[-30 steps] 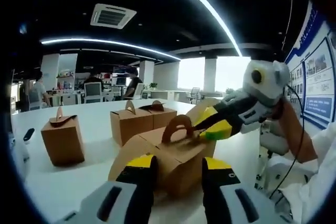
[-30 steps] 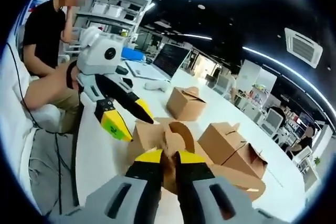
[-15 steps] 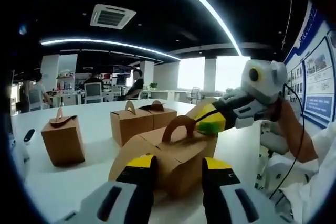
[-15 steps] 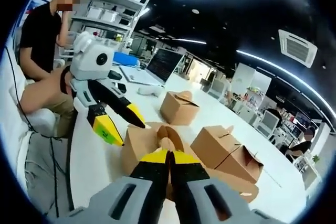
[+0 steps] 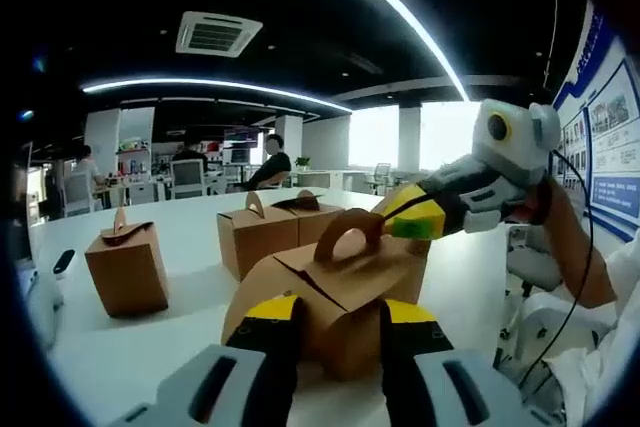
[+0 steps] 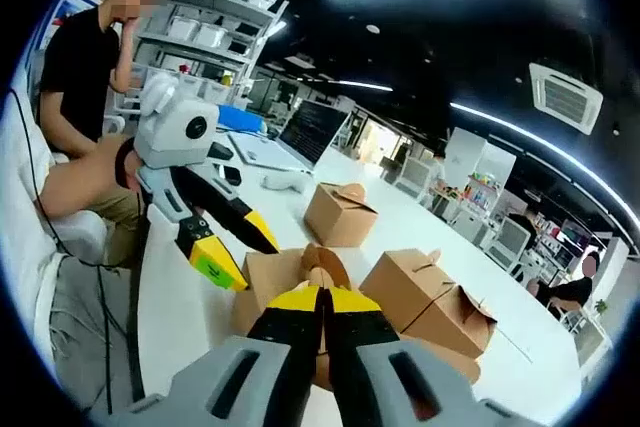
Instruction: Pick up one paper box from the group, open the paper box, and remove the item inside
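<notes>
A brown paper box [image 5: 330, 282] with an arched handle [image 5: 345, 230] stands on the white table [image 5: 150, 347] right before my left gripper [image 5: 335, 312]. That gripper's yellow-tipped jaws are open, one on each side of the box's near corner. My right gripper [image 5: 402, 222] comes in from the right and is shut on the handle's right end. In the right gripper view my right gripper [image 6: 320, 297] pinches the handle flap [image 6: 322, 265] above the box [image 6: 270, 282]. The left gripper [image 6: 240, 252] is spread at the box's left side. What is inside the box is hidden.
Three more shut paper boxes stand further back: one alone [image 5: 125, 267] and a touching pair [image 5: 275, 232], the pair [image 6: 425, 287] and the single one [image 6: 340, 212] also in the right gripper view. A laptop [image 6: 312, 132] lies beyond. A person [image 6: 80, 57] sits at the table's edge.
My right gripper's jaws closed on the box's handle; a second ago they stood slightly apart around it. The left gripper stays open at the box.
</notes>
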### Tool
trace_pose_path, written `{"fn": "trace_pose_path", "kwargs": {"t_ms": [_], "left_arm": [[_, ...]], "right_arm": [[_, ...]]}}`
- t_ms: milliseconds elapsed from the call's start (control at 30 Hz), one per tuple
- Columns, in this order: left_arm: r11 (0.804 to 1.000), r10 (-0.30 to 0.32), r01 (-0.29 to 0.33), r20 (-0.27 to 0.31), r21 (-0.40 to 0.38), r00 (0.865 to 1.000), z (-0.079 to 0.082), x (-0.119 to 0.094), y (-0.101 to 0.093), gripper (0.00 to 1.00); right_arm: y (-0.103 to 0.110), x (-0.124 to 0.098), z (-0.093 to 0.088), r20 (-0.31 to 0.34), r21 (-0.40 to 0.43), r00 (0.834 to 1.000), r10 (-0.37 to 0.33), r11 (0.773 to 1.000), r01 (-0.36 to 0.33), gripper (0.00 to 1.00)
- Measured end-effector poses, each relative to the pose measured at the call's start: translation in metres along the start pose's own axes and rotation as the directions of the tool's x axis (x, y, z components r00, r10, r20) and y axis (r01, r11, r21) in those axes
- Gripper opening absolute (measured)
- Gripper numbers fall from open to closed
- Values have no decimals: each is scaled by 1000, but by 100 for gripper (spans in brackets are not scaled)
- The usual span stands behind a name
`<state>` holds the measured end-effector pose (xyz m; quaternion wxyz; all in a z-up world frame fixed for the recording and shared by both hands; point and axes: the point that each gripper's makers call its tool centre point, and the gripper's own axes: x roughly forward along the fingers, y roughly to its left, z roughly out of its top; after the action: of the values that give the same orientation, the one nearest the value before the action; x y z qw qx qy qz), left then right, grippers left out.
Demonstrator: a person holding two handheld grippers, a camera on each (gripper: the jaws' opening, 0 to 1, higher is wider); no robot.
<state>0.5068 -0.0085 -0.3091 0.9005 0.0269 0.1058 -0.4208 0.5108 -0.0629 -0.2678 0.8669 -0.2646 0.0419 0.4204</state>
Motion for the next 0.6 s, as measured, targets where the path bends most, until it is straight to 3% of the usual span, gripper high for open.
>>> {"fn": "trace_pose_path", "kwargs": {"t_ms": [167, 233, 333, 467, 600], "left_arm": [[1000, 7, -8, -39, -23, 999, -8, 2, -2, 35], [1000, 13, -13, -67, 2, 998, -14, 4, -2, 36], [999, 14, -11, -69, 36, 998, -15, 5, -5, 37], [1000, 3, -1, -61, 26, 998, -12, 6, -2, 39], [999, -5, 6, -19, 41, 1000, -5, 5, -4, 48]], "right_arm": [[0, -3, 5, 14, 6, 1000, 3, 1000, -3, 3], [0, -4, 7, 18, 10, 1000, 4, 1000, -4, 3], [0, -4, 7, 23, 12, 1000, 5, 1000, -5, 3], [0, -4, 5, 20, 11, 1000, 7, 1000, -7, 3], [-1, -4, 3, 17, 14, 1000, 9, 1000, -10, 3]]}}
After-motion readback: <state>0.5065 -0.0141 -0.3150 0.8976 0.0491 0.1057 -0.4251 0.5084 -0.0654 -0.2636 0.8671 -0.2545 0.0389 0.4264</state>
